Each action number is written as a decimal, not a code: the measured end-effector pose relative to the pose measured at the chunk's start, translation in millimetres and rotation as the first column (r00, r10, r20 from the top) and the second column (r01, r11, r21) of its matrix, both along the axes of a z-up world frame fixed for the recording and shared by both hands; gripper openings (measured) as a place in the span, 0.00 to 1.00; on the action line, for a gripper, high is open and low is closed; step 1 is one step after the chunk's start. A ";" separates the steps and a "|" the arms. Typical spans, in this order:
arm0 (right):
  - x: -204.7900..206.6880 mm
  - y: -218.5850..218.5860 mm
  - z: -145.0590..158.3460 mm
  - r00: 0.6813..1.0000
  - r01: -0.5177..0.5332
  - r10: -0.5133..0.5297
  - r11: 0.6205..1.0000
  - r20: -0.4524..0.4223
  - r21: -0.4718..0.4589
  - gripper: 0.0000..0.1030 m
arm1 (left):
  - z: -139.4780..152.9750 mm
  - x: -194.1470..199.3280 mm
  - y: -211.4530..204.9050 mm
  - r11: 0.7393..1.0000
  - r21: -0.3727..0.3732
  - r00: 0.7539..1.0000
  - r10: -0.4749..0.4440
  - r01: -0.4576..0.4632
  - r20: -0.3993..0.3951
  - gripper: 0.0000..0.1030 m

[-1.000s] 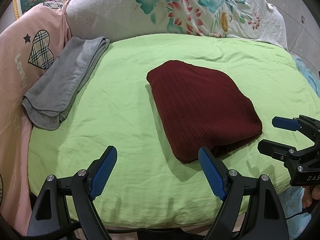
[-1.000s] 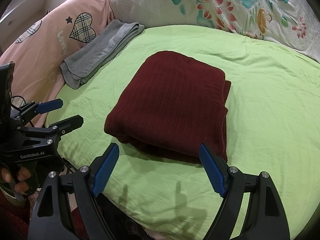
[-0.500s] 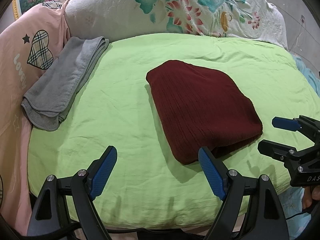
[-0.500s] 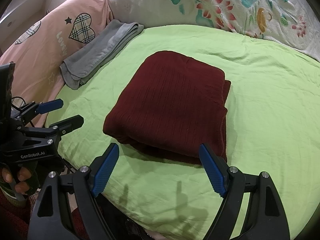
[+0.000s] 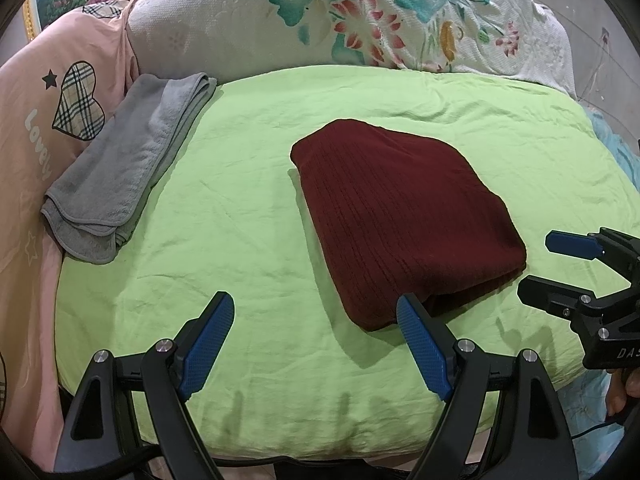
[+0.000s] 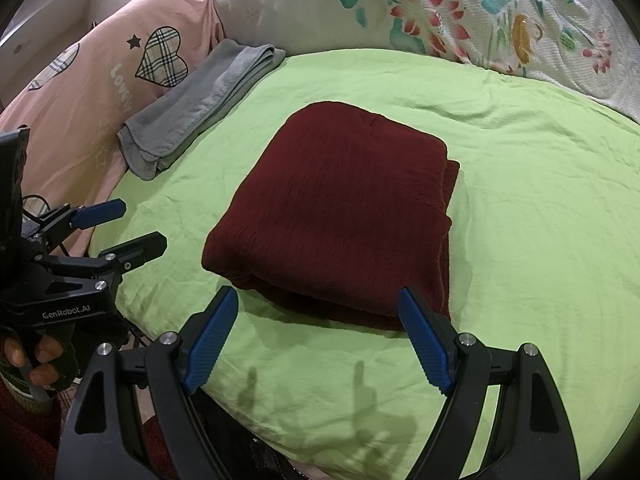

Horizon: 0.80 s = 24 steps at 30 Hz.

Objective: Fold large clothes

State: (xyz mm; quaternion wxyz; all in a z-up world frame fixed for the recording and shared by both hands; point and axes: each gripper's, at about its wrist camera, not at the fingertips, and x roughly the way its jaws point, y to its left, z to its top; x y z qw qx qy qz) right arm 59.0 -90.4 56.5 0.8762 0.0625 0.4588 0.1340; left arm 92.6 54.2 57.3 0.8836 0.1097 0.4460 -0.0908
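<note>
A bed covered by a lime-green sheet (image 5: 248, 208) fills both views. At its head lies a white quilt printed with flowers (image 5: 360, 20), and along the left side a pink cover with a plaid heart (image 5: 76, 108).

In the middle of the sheet rests the dark red ribbed knit garment (image 5: 404, 216), folded into a thick, roughly square bundle with its layered edges facing the near side of the bed. Well apart from it, at the left edge of the sheet and against the pink cover, lies a folded grey towel (image 5: 120, 164).

The left hand-held gripper (image 5: 316, 344) hangs over the near edge of the sheet, released, nothing between its blue pads, its right pad just beside the garment's near corner. The right hand-held gripper (image 6: 320, 340) hangs likewise released and empty, just short of the garment's near edge.
</note>
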 end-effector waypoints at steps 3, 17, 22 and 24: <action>3.2 -3.8 0.3 1.000 0.000 0.000 1.000 0.001 0.003 0.80 | -0.7 2.4 -1.1 1.000 0.006 1.000 0.010 -0.010 0.005 0.81; 25.4 -15.9 -4.3 1.000 0.012 -0.012 1.000 -0.015 0.009 0.80 | -1.3 17.6 -5.4 1.000 -0.008 1.000 0.008 -0.008 -0.006 0.81; 28.6 -17.8 -2.8 1.000 0.014 -0.014 1.000 -0.011 0.014 0.80 | -0.5 18.9 -8.3 1.000 -0.006 1.000 0.006 -0.006 -0.004 0.81; 28.4 -17.7 -2.5 1.000 0.015 -0.015 1.000 -0.009 0.017 0.80 | -0.7 19.1 -9.0 1.000 -0.005 1.000 0.005 -0.005 -0.004 0.81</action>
